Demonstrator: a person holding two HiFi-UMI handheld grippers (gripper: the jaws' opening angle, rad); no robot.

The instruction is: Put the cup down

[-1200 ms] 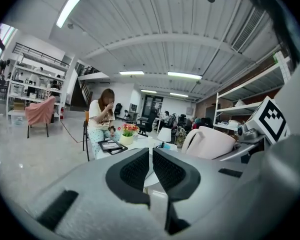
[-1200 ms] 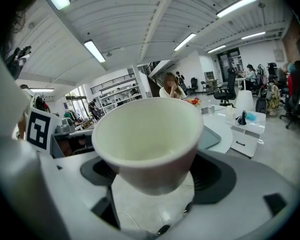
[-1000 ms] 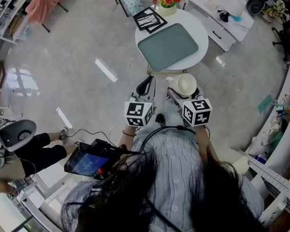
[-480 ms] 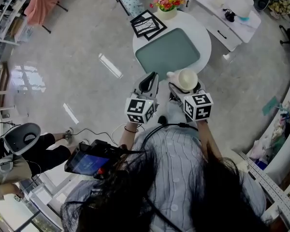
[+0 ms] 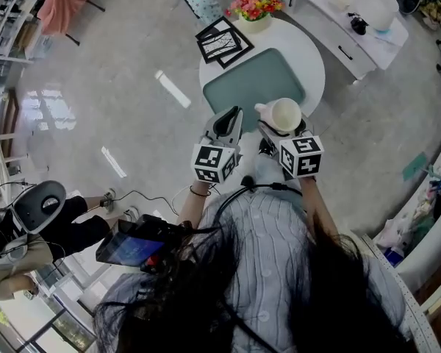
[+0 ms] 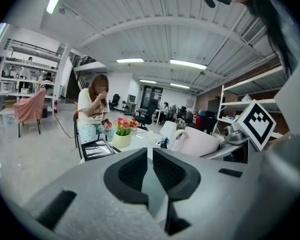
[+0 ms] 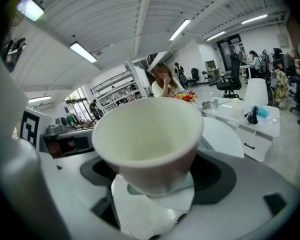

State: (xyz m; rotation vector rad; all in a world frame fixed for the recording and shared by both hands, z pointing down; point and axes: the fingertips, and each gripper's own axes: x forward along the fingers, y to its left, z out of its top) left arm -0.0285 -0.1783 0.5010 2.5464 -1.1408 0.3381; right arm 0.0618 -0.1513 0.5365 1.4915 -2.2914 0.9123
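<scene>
Open office-workshop — shelving racks [image 6: 15,76], desk chairs [image 7: 229,86].

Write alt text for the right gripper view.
A cream cup, empty inside, fills the middle of the frame, clamped between the dark fingers of the right gripper. Behind it are a round white table and a seated person in a bright open workshop.

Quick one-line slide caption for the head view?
Right gripper carries a cream cup at the near edge of a round white table with a green mat; left gripper alongside, empty.
</scene>
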